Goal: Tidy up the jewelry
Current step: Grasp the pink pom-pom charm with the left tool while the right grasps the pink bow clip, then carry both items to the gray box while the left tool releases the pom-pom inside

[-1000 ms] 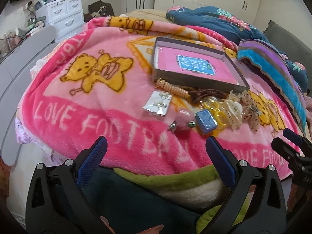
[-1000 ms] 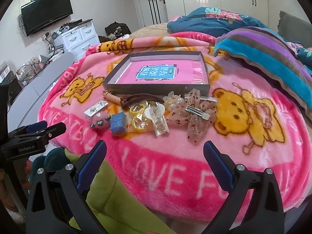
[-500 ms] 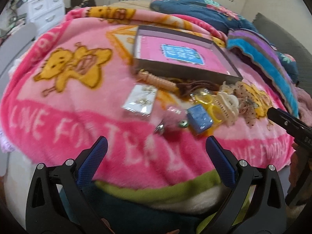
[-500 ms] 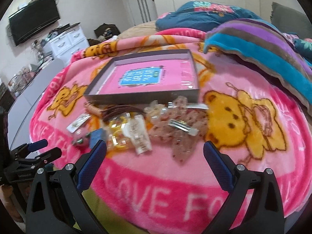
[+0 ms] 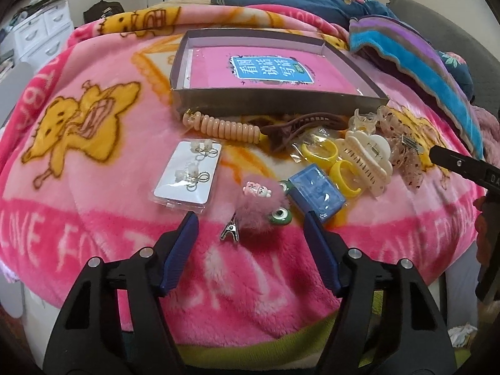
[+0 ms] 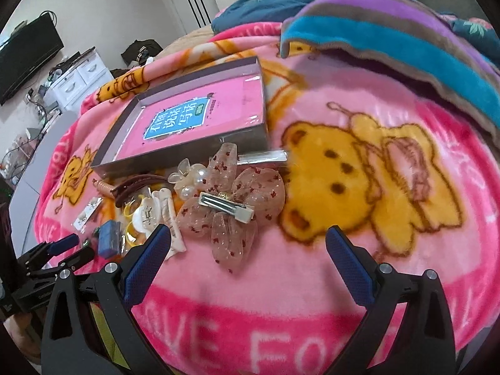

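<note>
Claws closing in on a bedtop jewelry pile, nothing gripped yet.

Left claw [image 5: 250, 228] just narrowed from full spread, still apart, framing the fluffy pink hair clip [image 5: 254, 206] without touching — likely sized for that small piece. Right claw [image 6: 248, 245] spread wide and empty, lined up near the speckled bow barrette [image 6: 237, 206], a broader grab by the look of it. Earring card [image 5: 187, 173], blue case [image 5: 317, 192], yellow rings [image 5: 331, 164], cream claw clip [image 5: 367, 159] and coiled hair tie [image 5: 225, 126] scattered on the pink blanket [image 5: 93, 187], bunched just in front of the shallow grey box [image 5: 265, 98], probably for short carries in.
</note>
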Demonstrator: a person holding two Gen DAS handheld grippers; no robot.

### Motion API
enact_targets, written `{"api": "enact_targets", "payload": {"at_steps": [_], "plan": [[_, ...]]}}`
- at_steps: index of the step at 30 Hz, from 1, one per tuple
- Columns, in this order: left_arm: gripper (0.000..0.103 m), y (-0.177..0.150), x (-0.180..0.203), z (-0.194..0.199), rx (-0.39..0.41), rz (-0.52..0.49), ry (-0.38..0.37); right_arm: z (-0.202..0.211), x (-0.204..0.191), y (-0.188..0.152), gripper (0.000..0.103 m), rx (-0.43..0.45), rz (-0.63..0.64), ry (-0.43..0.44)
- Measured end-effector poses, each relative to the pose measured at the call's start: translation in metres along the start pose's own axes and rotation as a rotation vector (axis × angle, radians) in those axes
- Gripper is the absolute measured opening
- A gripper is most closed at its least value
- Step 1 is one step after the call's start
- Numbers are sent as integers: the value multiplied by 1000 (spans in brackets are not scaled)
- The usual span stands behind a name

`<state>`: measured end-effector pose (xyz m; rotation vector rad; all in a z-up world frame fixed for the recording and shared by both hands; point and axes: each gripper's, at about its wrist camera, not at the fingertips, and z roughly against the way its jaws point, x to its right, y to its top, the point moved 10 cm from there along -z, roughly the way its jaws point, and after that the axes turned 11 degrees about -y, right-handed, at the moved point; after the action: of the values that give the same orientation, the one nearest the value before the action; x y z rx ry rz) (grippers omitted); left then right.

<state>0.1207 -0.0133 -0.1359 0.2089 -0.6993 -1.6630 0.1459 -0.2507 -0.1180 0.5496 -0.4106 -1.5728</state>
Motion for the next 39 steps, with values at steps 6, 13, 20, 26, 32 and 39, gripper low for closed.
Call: {"api": "enact_targets", "payload": {"at_steps": [6,13,20,26,32,39], "plan": [[46,2,-5,-6,-10,17,-22,-22,-14,9,94,-27,-37,59],[28,6,0,-10,-10,19,-66,-39,-19,16,48,-24,-44,55],[23,4,4,-2,13,39,-107,-30,5,20,40,22,-53,49],[19,-8,-1,16,24,76,-129,-14,28,25,40,60,-56,28],[19,-6,-7,39,57,93,-128,0,37,29,40,87,-55,33],[19,-4,-3,50,65,102,-150,9,26,40,40,119,-39,62]]}}
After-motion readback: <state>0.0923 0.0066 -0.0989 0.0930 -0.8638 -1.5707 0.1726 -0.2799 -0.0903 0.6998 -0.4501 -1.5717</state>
